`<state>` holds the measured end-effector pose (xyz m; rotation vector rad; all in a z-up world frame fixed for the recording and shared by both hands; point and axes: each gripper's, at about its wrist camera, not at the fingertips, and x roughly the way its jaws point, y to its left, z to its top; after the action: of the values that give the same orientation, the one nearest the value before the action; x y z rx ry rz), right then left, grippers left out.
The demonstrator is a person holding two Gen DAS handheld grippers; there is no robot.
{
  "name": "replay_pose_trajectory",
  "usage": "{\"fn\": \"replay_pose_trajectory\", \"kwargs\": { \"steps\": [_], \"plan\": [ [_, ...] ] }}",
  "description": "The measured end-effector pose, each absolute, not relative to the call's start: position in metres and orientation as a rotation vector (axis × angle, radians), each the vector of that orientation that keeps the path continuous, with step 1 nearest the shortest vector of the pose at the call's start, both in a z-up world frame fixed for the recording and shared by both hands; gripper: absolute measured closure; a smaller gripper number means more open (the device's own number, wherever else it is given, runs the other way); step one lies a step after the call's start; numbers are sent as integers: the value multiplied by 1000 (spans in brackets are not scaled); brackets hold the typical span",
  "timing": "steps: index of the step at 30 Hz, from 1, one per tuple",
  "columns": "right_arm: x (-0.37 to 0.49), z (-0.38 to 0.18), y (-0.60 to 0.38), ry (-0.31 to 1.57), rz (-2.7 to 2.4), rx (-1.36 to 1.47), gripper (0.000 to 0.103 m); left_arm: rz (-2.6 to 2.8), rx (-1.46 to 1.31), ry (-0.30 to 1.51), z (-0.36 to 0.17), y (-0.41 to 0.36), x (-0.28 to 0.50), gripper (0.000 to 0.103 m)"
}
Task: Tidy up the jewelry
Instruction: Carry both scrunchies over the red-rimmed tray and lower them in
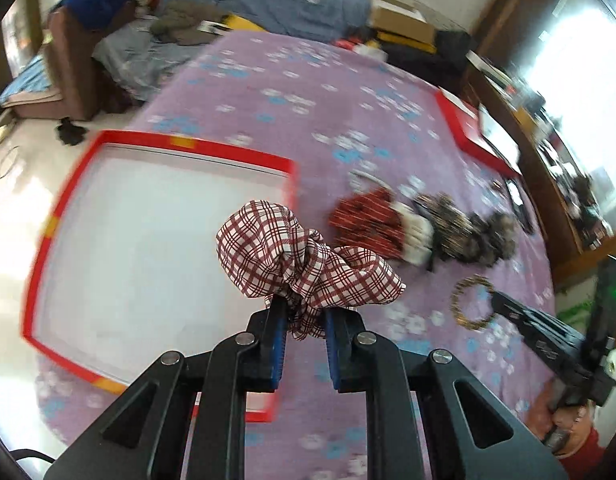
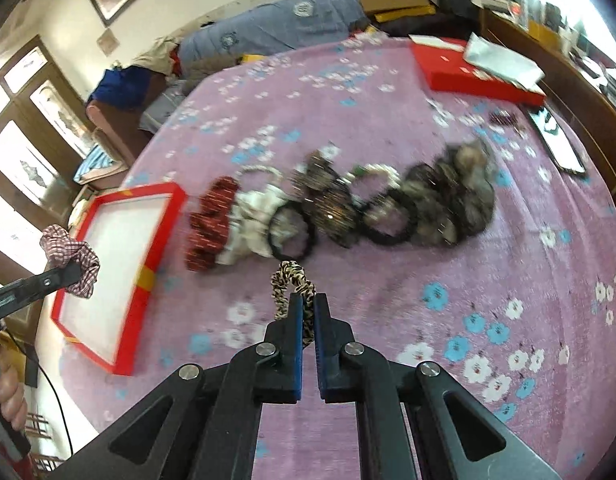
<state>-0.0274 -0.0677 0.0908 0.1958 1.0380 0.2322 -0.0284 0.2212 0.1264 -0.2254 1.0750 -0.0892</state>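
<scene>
My left gripper (image 1: 303,308) is shut on a red-and-white plaid scrunchie (image 1: 303,258) and holds it above the right edge of the open red box with a white inside (image 1: 147,240). The same scrunchie (image 2: 73,258) and box (image 2: 107,264) show at the left of the right wrist view. My right gripper (image 2: 306,300) is shut on a thin leopard-print hair tie (image 2: 289,284), just in front of a row of scrunchies and hair ties (image 2: 340,204) on the purple flowered bedspread (image 2: 428,340). The hair tie (image 1: 472,302) also shows in the left wrist view, held by the right gripper (image 1: 494,302).
A red box lid (image 2: 468,72) with white paper on it lies at the far right of the bed. A phone (image 2: 556,140) lies near the right edge. Blue bedding and clothes (image 2: 275,28) are piled at the far side. A wooden shelf runs along the right.
</scene>
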Motion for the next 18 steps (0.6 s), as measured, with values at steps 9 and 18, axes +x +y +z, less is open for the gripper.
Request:
{"fn": "replay_pose_trajectory", "kwargs": {
  "steps": [9,18],
  "plan": [
    [-4,119,16,1023,374,170,97,62,-270,1088,112,327,-10,87],
    [42,110,140,1074,518,126,97,90,-282,1172,73,384,47,86]
  ]
}}
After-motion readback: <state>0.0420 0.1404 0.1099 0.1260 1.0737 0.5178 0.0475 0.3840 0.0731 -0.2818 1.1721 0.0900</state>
